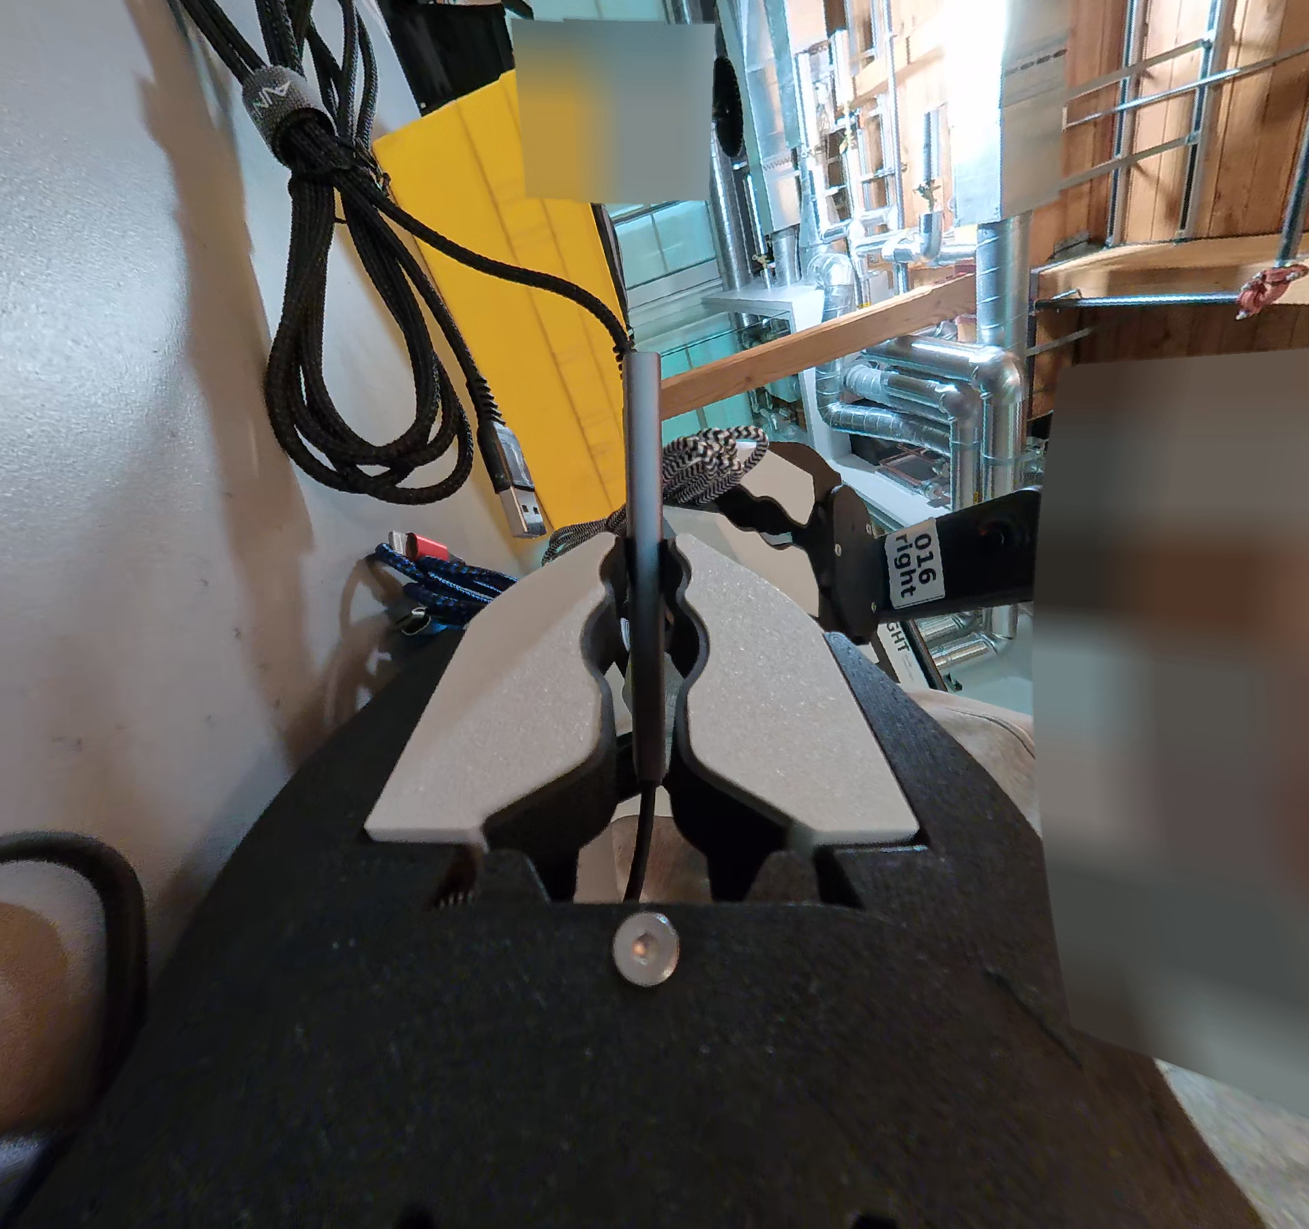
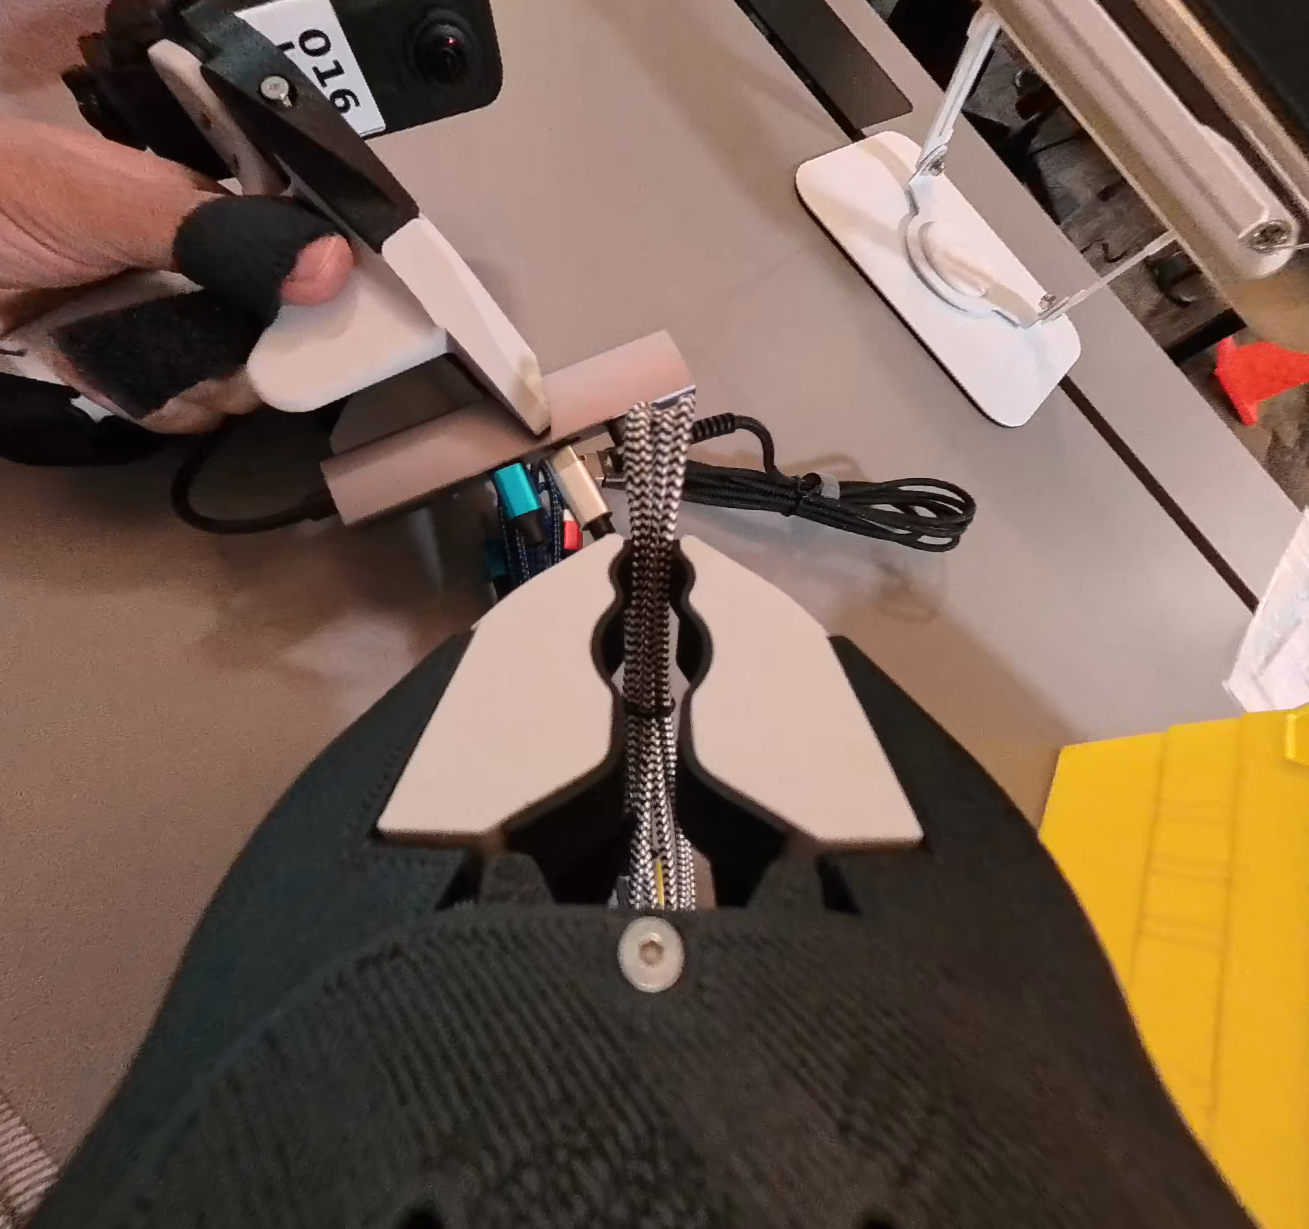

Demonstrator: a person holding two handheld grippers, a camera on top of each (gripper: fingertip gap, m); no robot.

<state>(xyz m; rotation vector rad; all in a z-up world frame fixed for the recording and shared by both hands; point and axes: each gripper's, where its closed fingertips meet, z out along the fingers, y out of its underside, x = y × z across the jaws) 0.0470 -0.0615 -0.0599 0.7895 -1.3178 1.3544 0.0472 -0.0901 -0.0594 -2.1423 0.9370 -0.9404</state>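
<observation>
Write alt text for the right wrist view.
The right gripper is shut on a bundled black-and-white braided cable above a grey table. Just ahead, the left gripper clamps a flat grey hub, with a coiled black cable beyond.

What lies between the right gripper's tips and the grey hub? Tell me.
In the right wrist view, only the black-and-white braided cable runs from the right gripper up to the grey hub, held by the left gripper.

Yellow bin, white stand base, coiled black cable, grey tabletop
</observation>
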